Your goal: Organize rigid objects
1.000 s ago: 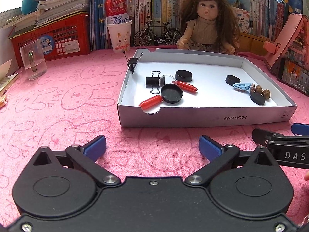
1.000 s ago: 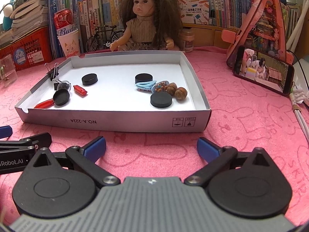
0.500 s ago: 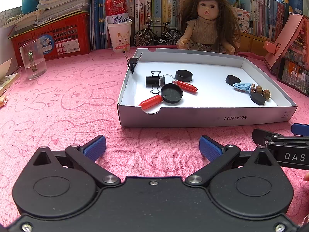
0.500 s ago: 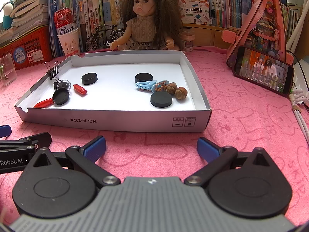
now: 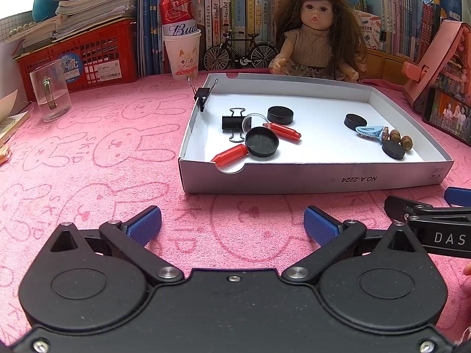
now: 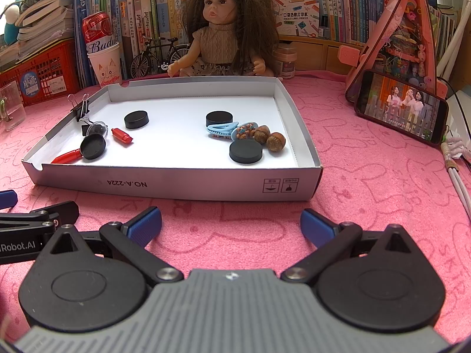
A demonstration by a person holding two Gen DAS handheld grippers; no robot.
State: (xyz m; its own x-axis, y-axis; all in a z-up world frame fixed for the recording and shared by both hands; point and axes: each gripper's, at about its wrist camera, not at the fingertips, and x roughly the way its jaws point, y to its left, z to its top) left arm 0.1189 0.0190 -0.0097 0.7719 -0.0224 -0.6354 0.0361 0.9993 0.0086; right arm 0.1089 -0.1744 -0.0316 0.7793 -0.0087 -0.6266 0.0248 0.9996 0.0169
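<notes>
both wide open, gripping nothing: left gripper (image 5: pixel 232 225) and right gripper (image 6: pixel 231 223) low in frame, over pink cloth (image 5: pixel 88 158), short of white tray (image 6: pixel 176 188) at centre.

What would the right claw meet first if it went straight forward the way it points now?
Probably the near wall of the white box, close to its printed label: the right claw is open above bare pink cloth, with nothing between.

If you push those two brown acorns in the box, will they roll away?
Probably a little. The acorns look round and smooth, so a nudge would likely set them rolling or wobbling. They shouldn't get far: the black disc and the box's right wall sit close by. They look small and hard, so likely light and apt to slip from the open right gripper.
</notes>
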